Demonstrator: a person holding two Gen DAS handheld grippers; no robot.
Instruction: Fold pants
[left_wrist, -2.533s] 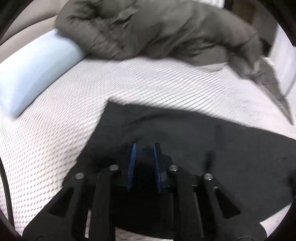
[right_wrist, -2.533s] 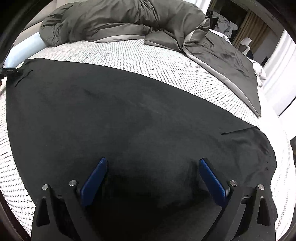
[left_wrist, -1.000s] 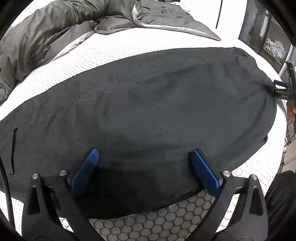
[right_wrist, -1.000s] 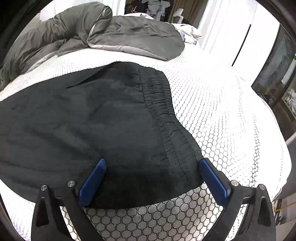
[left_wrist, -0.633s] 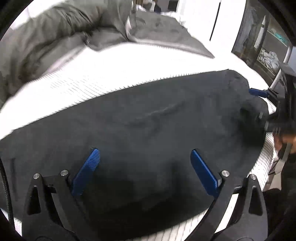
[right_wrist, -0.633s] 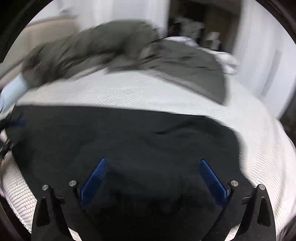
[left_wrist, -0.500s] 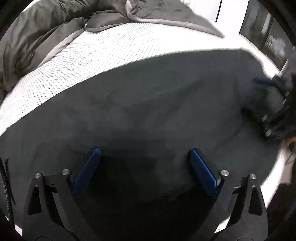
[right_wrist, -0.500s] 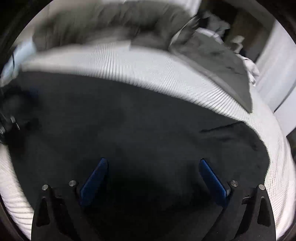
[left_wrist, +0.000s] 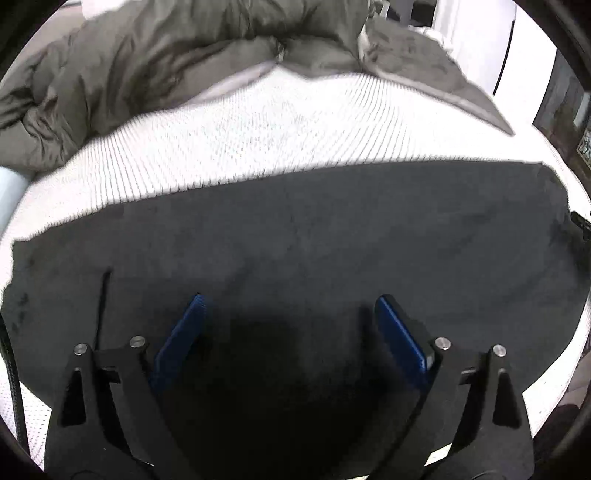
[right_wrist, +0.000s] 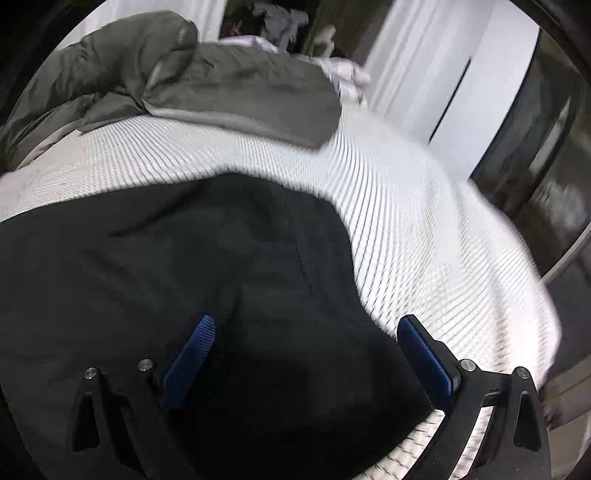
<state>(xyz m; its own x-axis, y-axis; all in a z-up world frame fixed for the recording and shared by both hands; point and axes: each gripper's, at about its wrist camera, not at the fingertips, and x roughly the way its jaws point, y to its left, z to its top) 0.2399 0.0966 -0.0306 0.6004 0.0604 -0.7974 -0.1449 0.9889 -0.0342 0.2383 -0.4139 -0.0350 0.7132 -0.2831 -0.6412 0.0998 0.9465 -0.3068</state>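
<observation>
Since a second ago both our views have swung across the black pants, which lie flat on the near part of the white mattress. They look light, limp and creasable — best pinched at the waistband or a hem corner. The left gripper is wide and closing on nothing; the right gripper hangs wide open and empty.

Left wrist view: looks steeply down from close above the pants, facing across the bed toward the far duvet. Right wrist view: close too, tilted down over the pants' right end. Shared: pants, bed, duvet.
</observation>
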